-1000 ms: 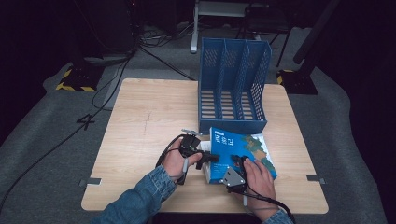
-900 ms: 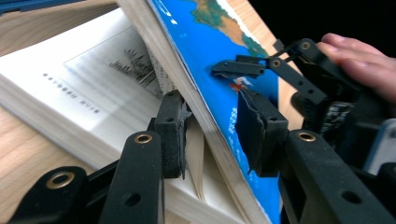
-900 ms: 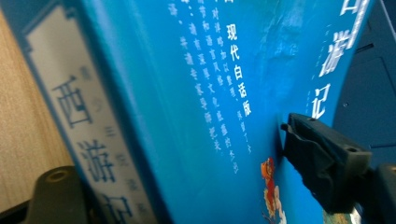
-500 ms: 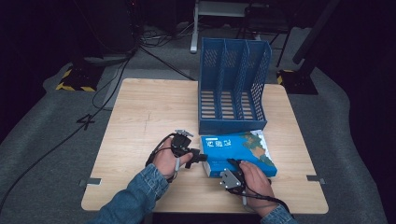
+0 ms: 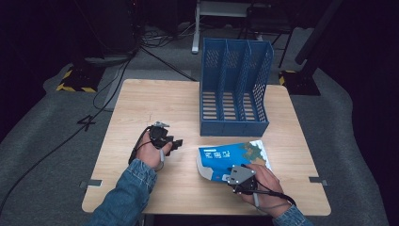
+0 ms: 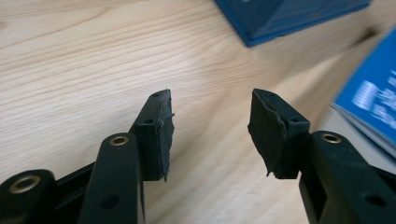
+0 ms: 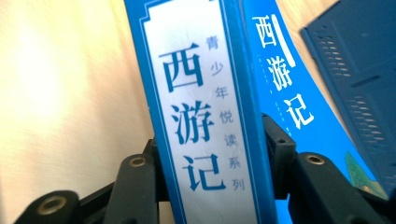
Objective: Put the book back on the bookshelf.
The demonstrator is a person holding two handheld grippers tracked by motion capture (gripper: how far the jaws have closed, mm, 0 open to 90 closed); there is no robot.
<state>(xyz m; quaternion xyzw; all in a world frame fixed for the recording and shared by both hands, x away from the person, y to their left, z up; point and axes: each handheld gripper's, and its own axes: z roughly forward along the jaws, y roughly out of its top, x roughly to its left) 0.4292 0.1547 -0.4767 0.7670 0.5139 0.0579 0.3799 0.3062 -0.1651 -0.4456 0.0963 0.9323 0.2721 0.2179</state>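
Book [image 7: 205, 116] spine btwn right gripper [image 7: 215, 158] jaws, both sides touching.

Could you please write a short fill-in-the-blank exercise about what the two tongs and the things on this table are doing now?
1. The right tongs are shut on the spine of a ____ book.
2. The left tongs are ____, with bare table between their jaws.
3. The blue file rack has ____ compartments.
4. The rack stands on the ____ side of the book, away from the person.

Missing words: blue; open; three; far
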